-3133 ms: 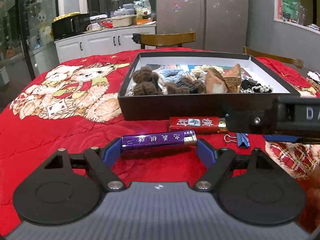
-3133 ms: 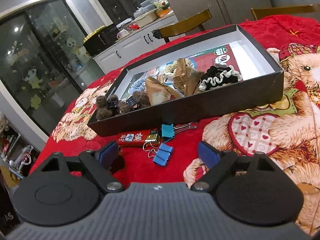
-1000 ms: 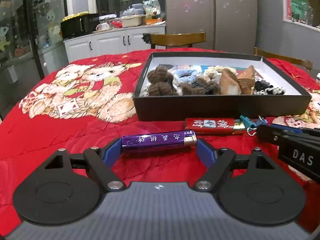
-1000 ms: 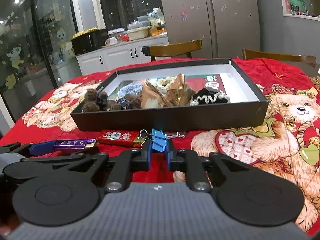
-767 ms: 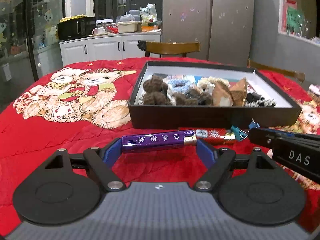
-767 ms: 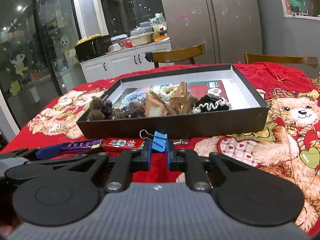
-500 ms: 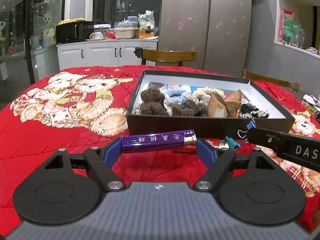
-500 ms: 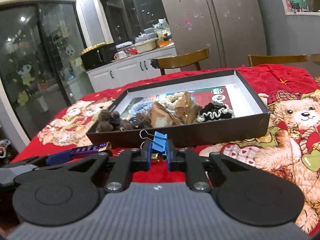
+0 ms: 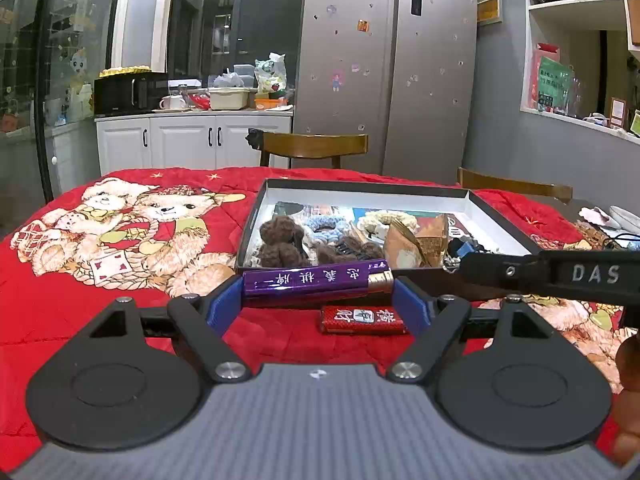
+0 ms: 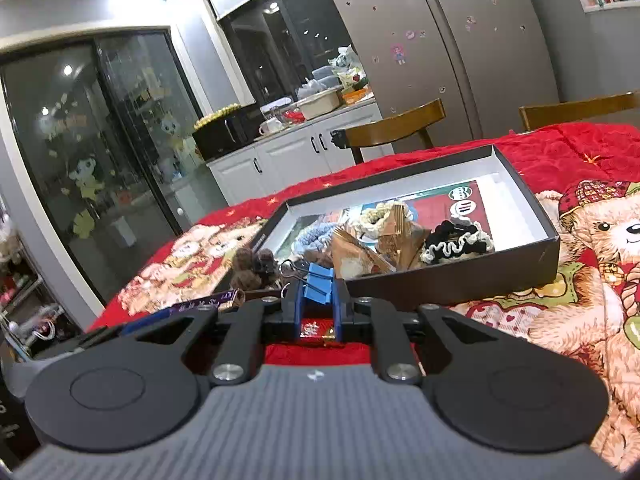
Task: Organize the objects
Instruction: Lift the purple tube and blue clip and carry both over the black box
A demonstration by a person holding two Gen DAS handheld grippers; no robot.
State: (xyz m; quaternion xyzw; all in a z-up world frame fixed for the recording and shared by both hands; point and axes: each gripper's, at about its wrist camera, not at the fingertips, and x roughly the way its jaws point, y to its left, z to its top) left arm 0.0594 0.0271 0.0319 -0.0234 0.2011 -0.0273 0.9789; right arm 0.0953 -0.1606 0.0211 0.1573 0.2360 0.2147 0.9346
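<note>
My left gripper (image 9: 318, 298) is shut on a purple lighter (image 9: 316, 282), held crosswise by its ends above the red quilt, just before the black box (image 9: 256, 220). My right gripper (image 10: 317, 304) is shut on a blue binder clip (image 10: 319, 282), lifted near the box's (image 10: 460, 280) front wall. In the left wrist view the right gripper's arm (image 9: 560, 276) crosses from the right. A red lighter (image 9: 362, 319) lies on the quilt below both grippers; a bit of it shows in the right wrist view (image 10: 316, 330). The box holds brown pompoms (image 9: 280, 242), scrunchies and paper cones.
The table is covered by a red teddy-bear quilt (image 9: 120, 220). Wooden chairs (image 9: 314, 150) stand behind the table. A fridge (image 9: 388, 68) and a kitchen counter (image 9: 192, 114) are farther back. Small items lie at the table's far right edge (image 9: 612, 216).
Both grippers have risen with their loads and come closer to the box. Earlier the right gripper shut on the blue clip and lifted it off the quilt. The red lighter stays on the quilt.
</note>
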